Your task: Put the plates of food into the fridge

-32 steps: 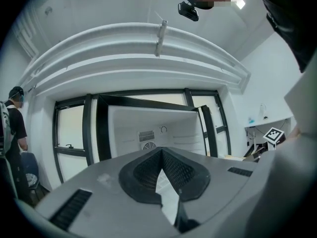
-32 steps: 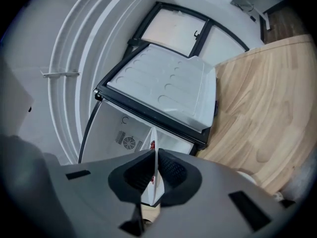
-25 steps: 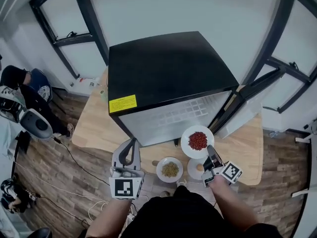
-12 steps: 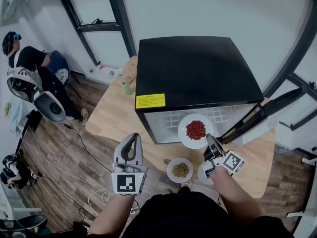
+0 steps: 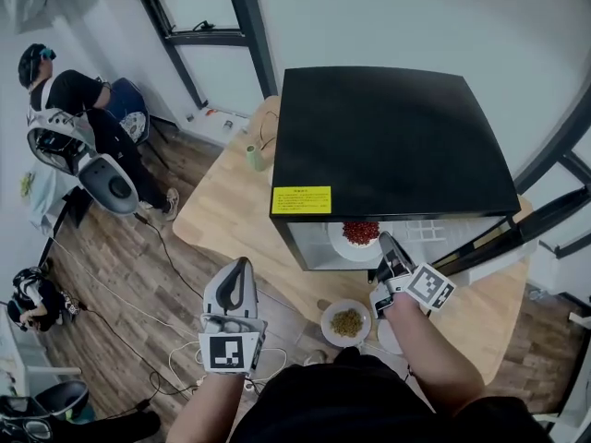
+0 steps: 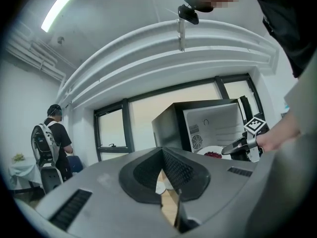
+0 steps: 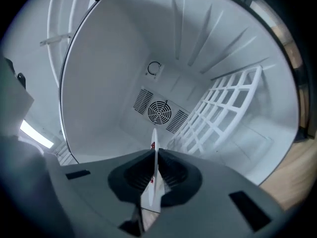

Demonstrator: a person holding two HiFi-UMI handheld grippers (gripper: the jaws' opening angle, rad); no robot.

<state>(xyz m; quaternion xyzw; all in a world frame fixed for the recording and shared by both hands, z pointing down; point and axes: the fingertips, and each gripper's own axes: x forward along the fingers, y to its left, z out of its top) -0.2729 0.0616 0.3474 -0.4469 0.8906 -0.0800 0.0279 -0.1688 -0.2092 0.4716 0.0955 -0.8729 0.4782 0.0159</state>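
The black fridge (image 5: 388, 137) stands open on the wooden table (image 5: 226, 210). My right gripper (image 5: 388, 252) is shut on the rim of a white plate of red food (image 5: 358, 233), which sits half inside the fridge opening. In the right gripper view the plate's edge (image 7: 151, 190) stands pinched between the jaws of the right gripper (image 7: 154, 151), facing the white interior and its fan grille (image 7: 158, 112). A plate of greenish food (image 5: 346, 322) lies on the table below. My left gripper (image 5: 236, 280) hangs at the table's front edge; the left gripper (image 6: 162, 151) is shut and empty.
A wire shelf (image 7: 223, 108) stands tilted at the right inside the fridge. The fridge door (image 5: 517, 238) swings out to the right. Another white plate (image 5: 388, 337) lies partly under my right arm. A green cup (image 5: 254, 158) stands left of the fridge. A person (image 5: 69, 104) stands far left.
My right gripper has carried the plate of red food forward from above the table into the fridge opening. The left gripper has stayed low by the table's front.
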